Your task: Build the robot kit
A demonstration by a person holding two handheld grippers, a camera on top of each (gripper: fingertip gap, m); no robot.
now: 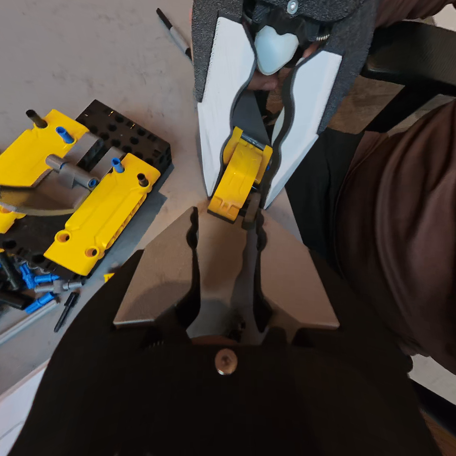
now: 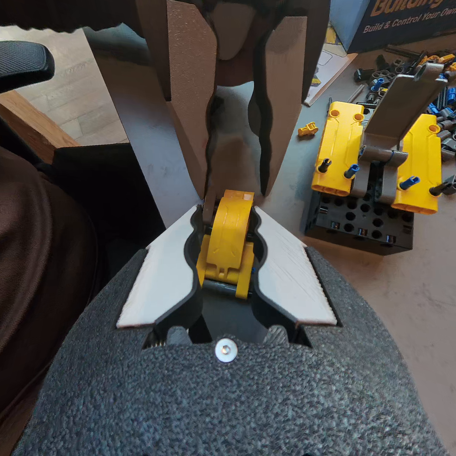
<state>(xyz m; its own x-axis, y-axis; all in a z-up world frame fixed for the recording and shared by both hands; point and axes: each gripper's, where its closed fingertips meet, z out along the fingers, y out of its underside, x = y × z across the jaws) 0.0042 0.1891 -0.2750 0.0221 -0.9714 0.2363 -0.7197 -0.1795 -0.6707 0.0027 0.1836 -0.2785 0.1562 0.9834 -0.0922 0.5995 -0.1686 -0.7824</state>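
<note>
Above the grey table's (image 2: pixel 158 158) near edge, the right gripper (image 2: pixel 228 217) is clamped on a small yellow brick sub-assembly (image 2: pixel 227 244), while the left gripper (image 1: pixel 228 214) meets it tip to tip, jaws parted, one finger touching a dark piece (image 1: pixel 251 208) at the assembly's end. Judging by that contact, any push should run straight along the pin axis. The yellow-and-black chassis (image 2: pixel 365 187) sits well apart.

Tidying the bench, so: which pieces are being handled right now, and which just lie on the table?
Being handled:
yellow assembly, clamped in the right hand-held gripper; left hand-held gripper at its far end.

Lying on the table:
yellow-and-black model; loose parts pile; small yellow piece; pen; box.
</note>
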